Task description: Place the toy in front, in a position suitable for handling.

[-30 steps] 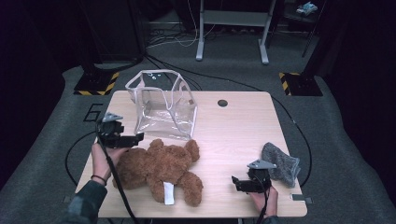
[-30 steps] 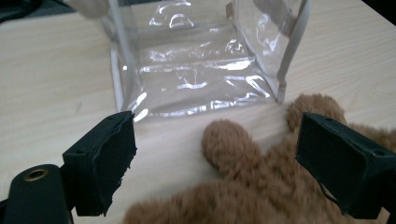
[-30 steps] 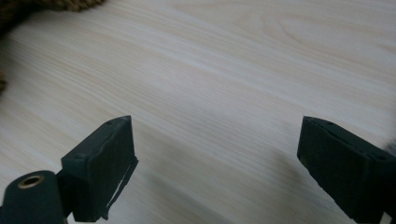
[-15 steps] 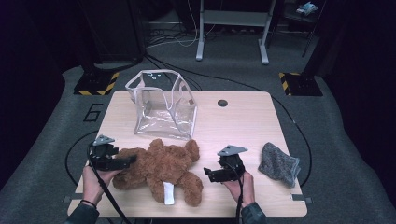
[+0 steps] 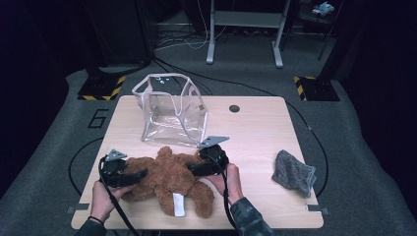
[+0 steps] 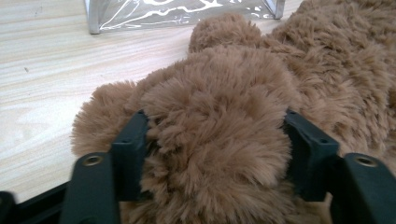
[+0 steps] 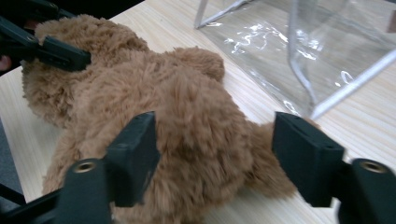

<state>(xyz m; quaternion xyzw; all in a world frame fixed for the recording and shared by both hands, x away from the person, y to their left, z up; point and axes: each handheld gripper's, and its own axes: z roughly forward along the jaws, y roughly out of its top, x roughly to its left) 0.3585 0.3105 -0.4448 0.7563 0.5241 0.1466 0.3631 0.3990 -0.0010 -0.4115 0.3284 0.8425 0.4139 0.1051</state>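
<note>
Brown teddy bear point(image 5: 164, 179) lying near the desk's point(image 5: 255, 132) front edge, being clamped by the left claw point(image 6: 215, 154), partly closed, being straddled by the right claw point(image 7: 215, 158), one pad touching, both just closing.

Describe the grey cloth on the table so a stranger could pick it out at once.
Start from the light wooden table and go to its near right corner, well right of the brown teddy bear. The grey cloth lies there alone, crumpled in a small heap. It is the one grey, knitted-looking thing; its neighbours are brown plush and a clear plastic bag.
</note>
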